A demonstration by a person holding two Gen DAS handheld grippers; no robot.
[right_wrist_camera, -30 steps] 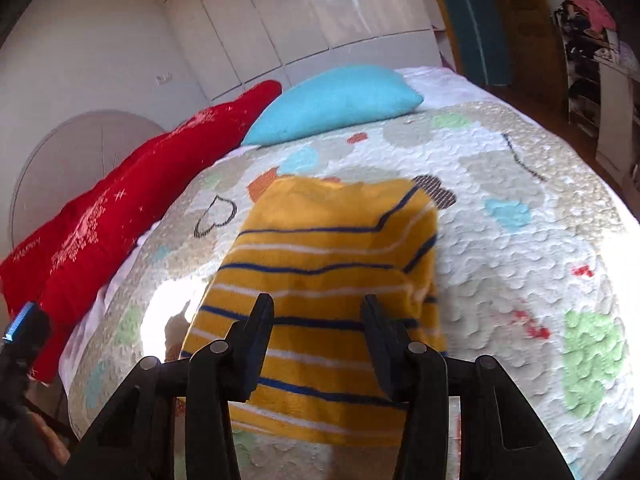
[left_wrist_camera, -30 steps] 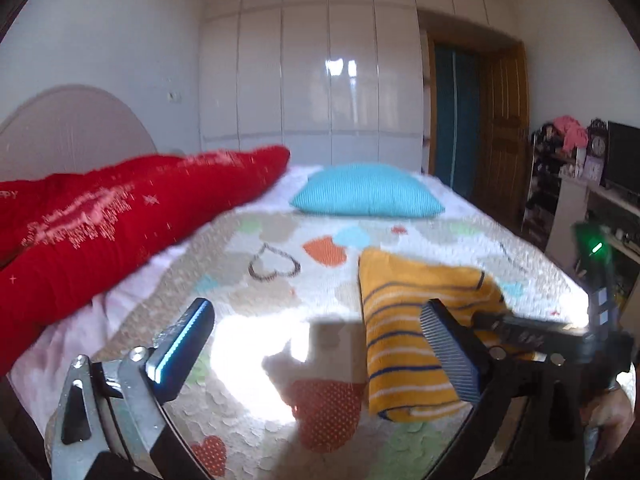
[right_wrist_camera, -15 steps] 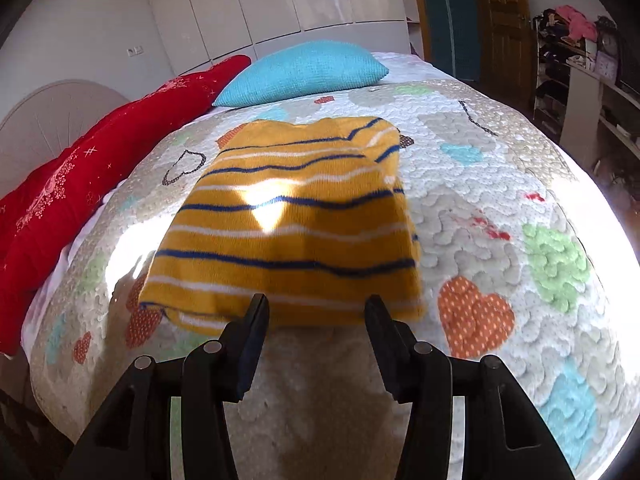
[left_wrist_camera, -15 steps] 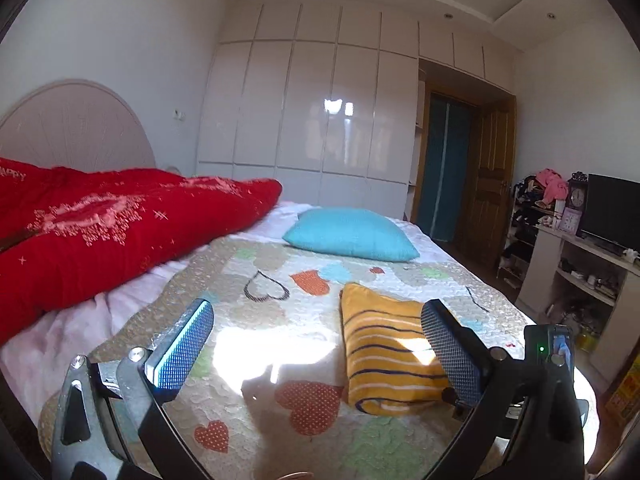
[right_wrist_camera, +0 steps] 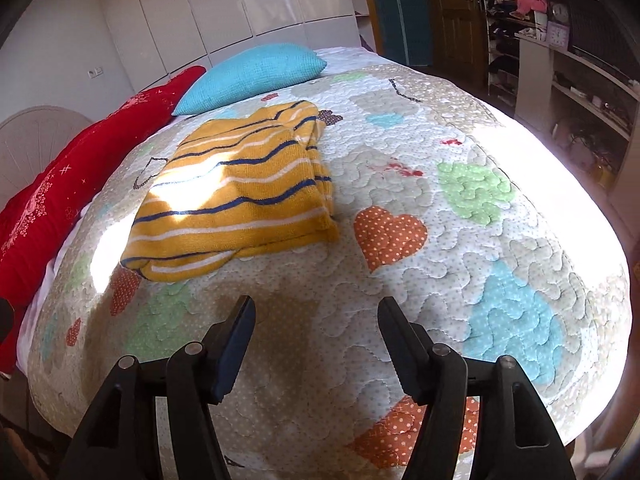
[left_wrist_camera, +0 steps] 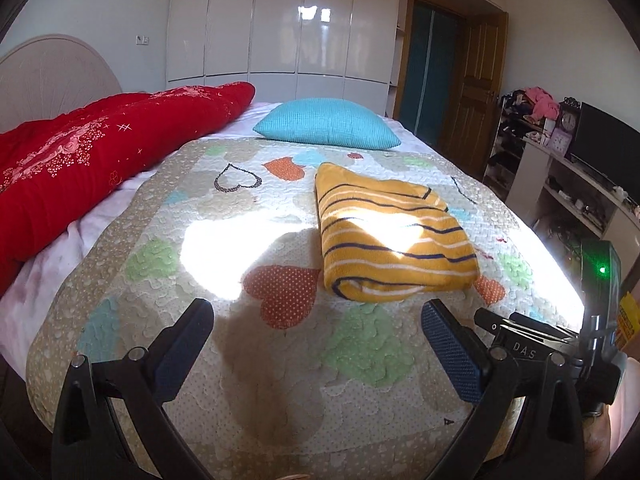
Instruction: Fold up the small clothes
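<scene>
The folded yellow striped garment [left_wrist_camera: 390, 236] lies on the bed's heart-patterned quilt [left_wrist_camera: 224, 360], right of middle, looking soft, light and floppy, best pinched at its thick near edge, while both the left hand-held gripper [left_wrist_camera: 318, 354] and right hand-held gripper [right_wrist_camera: 316, 350] hover wide open and empty, near the bed's edge.

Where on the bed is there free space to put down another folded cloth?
The quilt is bare between the yellow striped garment and the red blanket, around the outlined heart. The near strip before both open grippers, left and right, is free too, as is the right side. The far end holds the blue pillow.
</scene>
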